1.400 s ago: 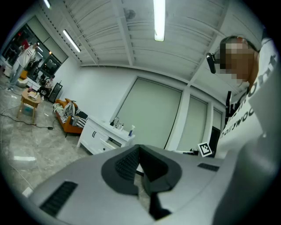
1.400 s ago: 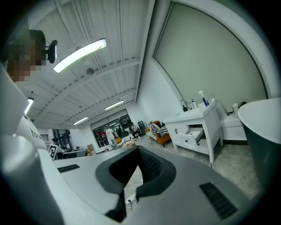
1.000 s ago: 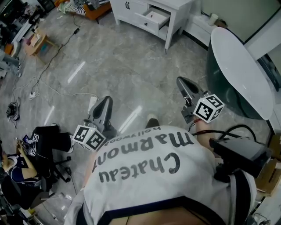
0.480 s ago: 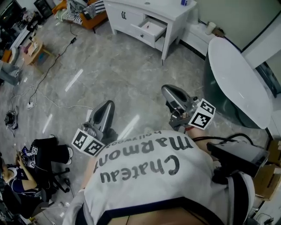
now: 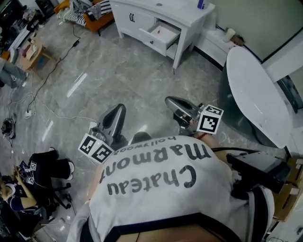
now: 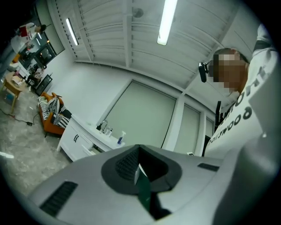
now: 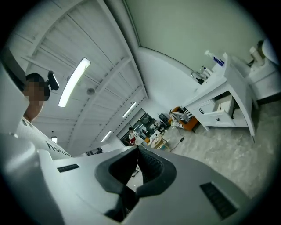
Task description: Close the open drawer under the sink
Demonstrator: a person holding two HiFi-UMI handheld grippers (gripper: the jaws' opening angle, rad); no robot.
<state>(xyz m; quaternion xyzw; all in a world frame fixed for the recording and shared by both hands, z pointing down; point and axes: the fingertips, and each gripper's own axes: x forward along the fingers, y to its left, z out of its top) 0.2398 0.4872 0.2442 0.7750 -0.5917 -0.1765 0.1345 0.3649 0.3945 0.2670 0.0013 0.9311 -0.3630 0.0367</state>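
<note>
The white vanity (image 5: 187,12) stands at the far end of the marble floor, with its one open drawer (image 5: 163,34) pulled out toward me. My left gripper (image 5: 119,108) and right gripper (image 5: 169,100) hang in front of my chest, well short of the drawer and touching nothing. Both have their jaws together and hold nothing. In the left gripper view, the left gripper (image 6: 138,147) points toward the vanity (image 6: 81,143) at lower left. In the right gripper view, the right gripper (image 7: 138,148) is shut, and the open drawer (image 7: 218,115) shows at far right.
A large white oval tub (image 5: 258,90) lies close on the right. Cables (image 5: 47,80) trail over the floor at left. An orange seat with striped cloth (image 5: 90,9) stands left of the vanity. A seated person (image 5: 16,189) and a black chair are at lower left. A blue bottle (image 5: 201,4) stands on the vanity.
The vanity has drawn nearer in the head view. Both grippers moved forward, and the right one swung left and rolled. Both stayed shut.
</note>
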